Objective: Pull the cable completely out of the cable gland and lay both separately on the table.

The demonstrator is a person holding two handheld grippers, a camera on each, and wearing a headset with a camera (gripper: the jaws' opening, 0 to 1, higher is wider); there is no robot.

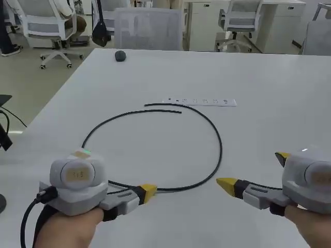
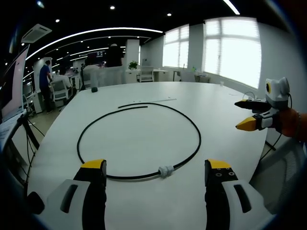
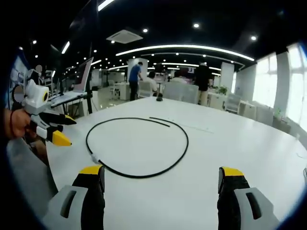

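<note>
My left gripper (image 2: 156, 165) and right gripper (image 3: 160, 171) both gape wide, holding nothing. The cable (image 1: 221, 150) loops on the table (image 1: 269, 77) at my twelve o'clock, the gland (image 2: 164, 171) on it at the loop's six.

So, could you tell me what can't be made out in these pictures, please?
Head view: the left gripper hides the cable where the cable gland sits.
Left gripper view: cable gland too small for detail.
Head view: print on the white strip too small to read; dark round object too far to name.
</note>
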